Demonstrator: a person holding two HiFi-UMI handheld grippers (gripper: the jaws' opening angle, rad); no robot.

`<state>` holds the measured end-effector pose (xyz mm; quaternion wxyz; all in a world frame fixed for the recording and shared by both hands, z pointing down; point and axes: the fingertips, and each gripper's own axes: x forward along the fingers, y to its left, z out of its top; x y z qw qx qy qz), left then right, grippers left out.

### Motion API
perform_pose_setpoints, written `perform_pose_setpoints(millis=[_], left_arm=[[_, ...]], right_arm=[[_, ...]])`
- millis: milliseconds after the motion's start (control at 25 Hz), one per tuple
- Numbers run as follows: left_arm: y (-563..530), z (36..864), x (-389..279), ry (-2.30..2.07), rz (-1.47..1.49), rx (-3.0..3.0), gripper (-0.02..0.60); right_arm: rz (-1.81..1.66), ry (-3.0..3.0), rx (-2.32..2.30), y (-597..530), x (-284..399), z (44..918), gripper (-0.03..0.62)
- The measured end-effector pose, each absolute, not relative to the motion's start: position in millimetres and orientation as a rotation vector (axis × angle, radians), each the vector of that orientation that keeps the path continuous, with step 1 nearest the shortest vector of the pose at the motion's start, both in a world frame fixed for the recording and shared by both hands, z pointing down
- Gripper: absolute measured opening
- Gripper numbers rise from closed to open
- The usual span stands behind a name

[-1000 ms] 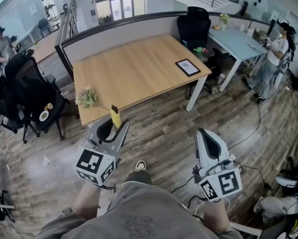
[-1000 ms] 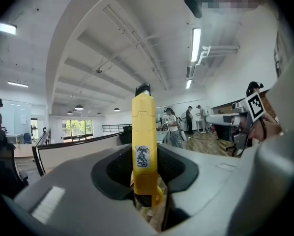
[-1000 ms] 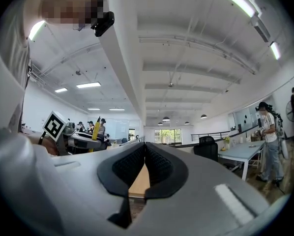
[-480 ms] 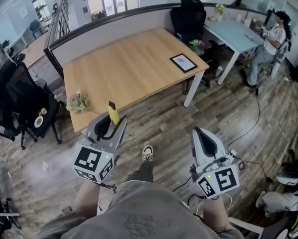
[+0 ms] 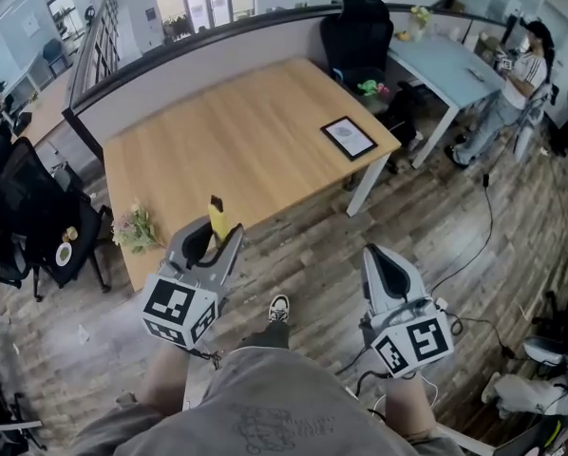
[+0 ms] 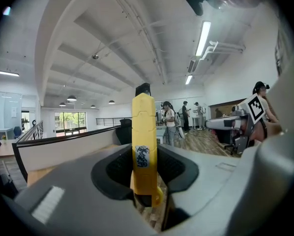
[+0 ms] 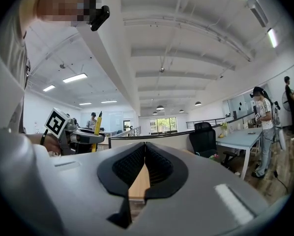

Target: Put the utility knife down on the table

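The left gripper (image 5: pixel 211 245) is clamped on the yellow utility knife (image 6: pixel 144 132), its 2 jaws pressing the handle from either side. The knife stands upright between them, dark tip on top and a small printed label on the side facing the camera. The right gripper (image 7: pixel 145 150) has its 2 jaws closed together with nothing between them. Both grippers are held out in front of the person, above the wooden floor (image 5: pixel 436 226). In the head view the knife's tip shows just at the near edge of the light wooden table (image 5: pixel 246 131); it is not set down. On the table lie 1 dark-framed tablet (image 5: pixel 349 137) near the right corner and 1 bunch of flowers (image 5: pixel 135 228) at the left corner.
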<state>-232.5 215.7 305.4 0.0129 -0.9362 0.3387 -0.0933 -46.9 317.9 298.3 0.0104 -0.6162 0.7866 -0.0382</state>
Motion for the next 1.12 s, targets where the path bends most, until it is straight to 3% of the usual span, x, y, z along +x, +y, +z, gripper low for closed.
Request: perform_pose_setpoints(millis=[480,1120], left_arm=[[52.5,305.8,-210.0,1.014,-0.292,-2.958,0.114],[-74.2,335.5,-145.7,1.016,-0.300,-2.974,0.114]], right_arm=[[-0.103,2.478,-1.948,145.6,-28.7,286.1,0.011],[-0.184,2.456,-1.949,8.5,49.2,312.6,0.011]])
